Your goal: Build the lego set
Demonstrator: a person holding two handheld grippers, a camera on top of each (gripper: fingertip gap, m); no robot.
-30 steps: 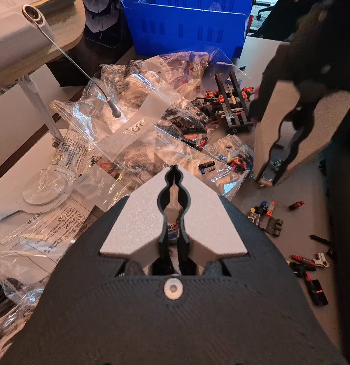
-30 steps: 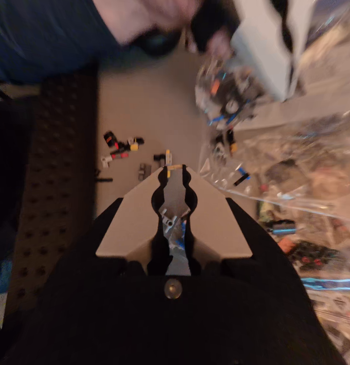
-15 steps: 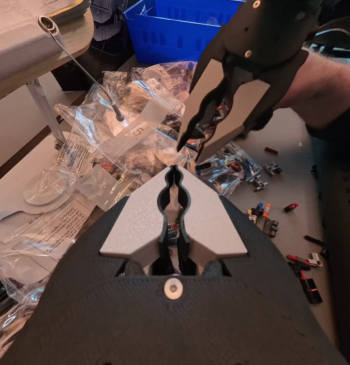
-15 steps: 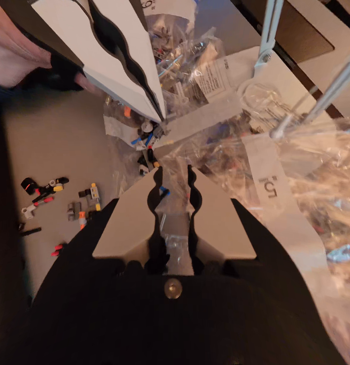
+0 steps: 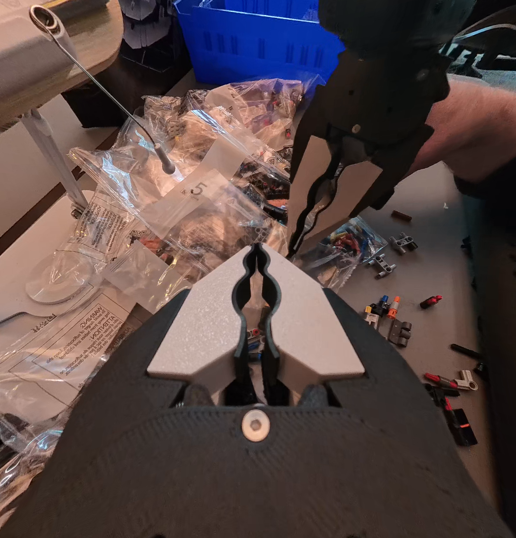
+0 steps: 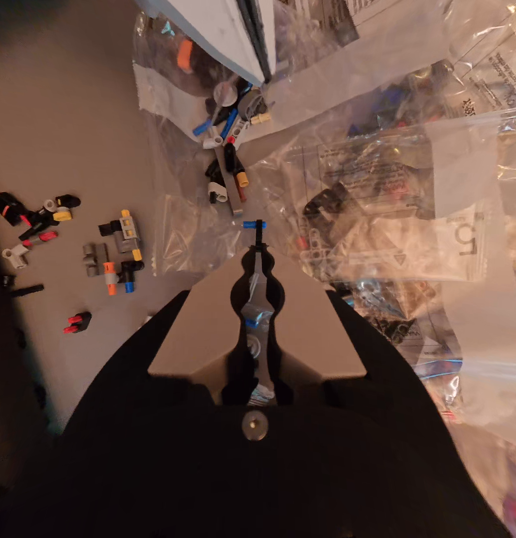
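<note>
Crinkled clear plastic bags of small lego parts (image 5: 192, 209) heaped mid-table. Left grey wavy-edged gripper (image 5: 257, 247) closed at bag edge. Right gripper (image 6: 258, 247) pinching thin black pin with blue crosspiece (image 6: 257, 230), just beside bags. Loose parts (image 6: 117, 250) left of bags.

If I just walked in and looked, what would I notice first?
The big heap of crinkly clear plastic bags full of tiny pieces, spread over the middle of the table. Next, the right gripper poking down at the small bag of colourful pieces, with the left gripper just in front of it. Loose little pieces lie on the bare table beside the bags, and a bright blue bin stands behind.
</note>
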